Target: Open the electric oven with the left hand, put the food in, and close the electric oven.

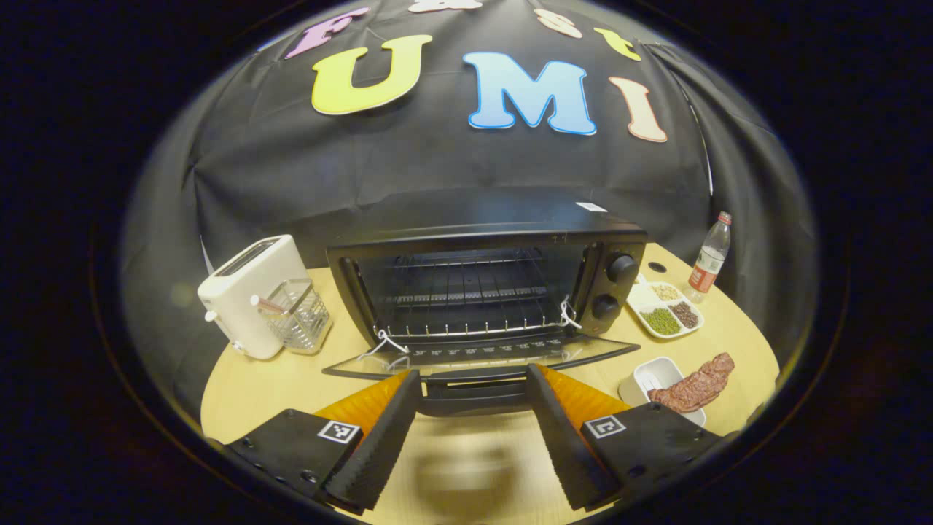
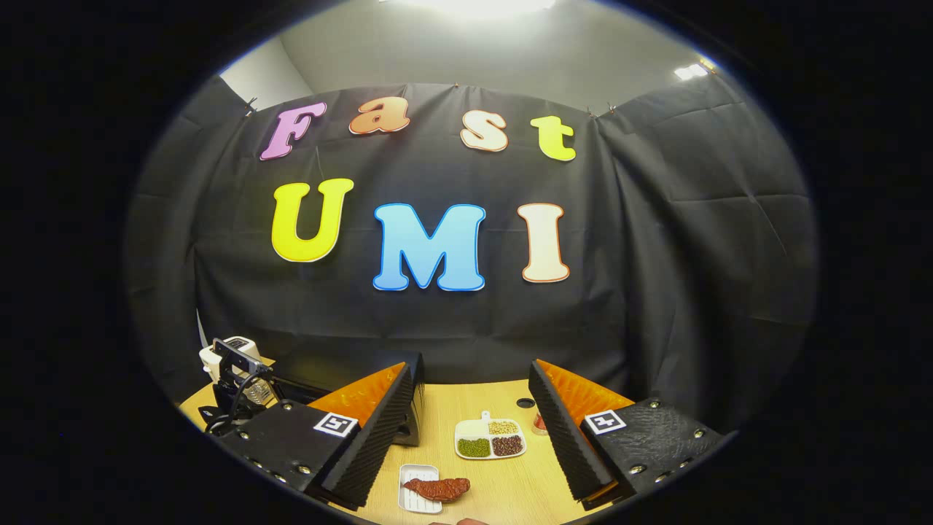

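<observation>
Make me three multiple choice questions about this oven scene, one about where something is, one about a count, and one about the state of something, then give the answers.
1. In the left gripper view, where does the meat lie?
A. On the oven rack
B. On a small white tray on the table, right of the oven
C. In the toaster

2. How many knobs show on the oven's front?
A. Two
B. Four
C. One

3. What state is the oven door in?
A. Shut
B. Folded down open
C. Taken off

Answers: 1 B, the meat rests across the white tray by the open door. 2 A, one knob sits above the other on the right panel. 3 B, the glass door lies flat, baring the empty rack; the left hand-held gripper is open before it.
</observation>
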Available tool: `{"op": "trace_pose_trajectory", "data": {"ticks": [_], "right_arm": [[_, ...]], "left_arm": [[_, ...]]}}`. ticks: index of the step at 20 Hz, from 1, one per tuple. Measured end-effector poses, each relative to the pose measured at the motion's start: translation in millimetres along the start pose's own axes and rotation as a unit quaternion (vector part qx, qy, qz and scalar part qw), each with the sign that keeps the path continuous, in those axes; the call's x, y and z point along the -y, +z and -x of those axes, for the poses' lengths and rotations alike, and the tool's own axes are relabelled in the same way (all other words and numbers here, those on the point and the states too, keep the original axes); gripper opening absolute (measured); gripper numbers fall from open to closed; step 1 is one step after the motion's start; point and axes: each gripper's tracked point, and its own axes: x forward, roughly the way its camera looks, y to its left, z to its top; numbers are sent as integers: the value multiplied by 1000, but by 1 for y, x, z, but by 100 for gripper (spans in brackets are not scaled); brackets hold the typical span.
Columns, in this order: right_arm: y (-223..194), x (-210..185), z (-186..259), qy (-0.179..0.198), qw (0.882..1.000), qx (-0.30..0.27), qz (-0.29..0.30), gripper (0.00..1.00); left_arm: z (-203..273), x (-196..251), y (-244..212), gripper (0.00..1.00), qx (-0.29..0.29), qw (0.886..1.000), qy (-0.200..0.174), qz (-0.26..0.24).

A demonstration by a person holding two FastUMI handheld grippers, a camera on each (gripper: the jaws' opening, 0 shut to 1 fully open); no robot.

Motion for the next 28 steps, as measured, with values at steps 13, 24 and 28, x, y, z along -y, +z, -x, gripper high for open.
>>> {"op": "trace_pose_trajectory", "data": {"ticks": [13, 24, 28], "right_arm": [[-27, -2, -6, 18, 999, -33, 6, 97], [-190, 27, -59, 86, 960, -265, -29, 97], [-245, 25, -62, 103, 925, -351, -103, 98]], "left_arm": [[9, -18, -30, 96, -35, 998, 16, 54], [116, -48, 146, 92, 158, 985, 32, 70], [155, -50, 179, 96, 190, 980, 41, 52]]}}
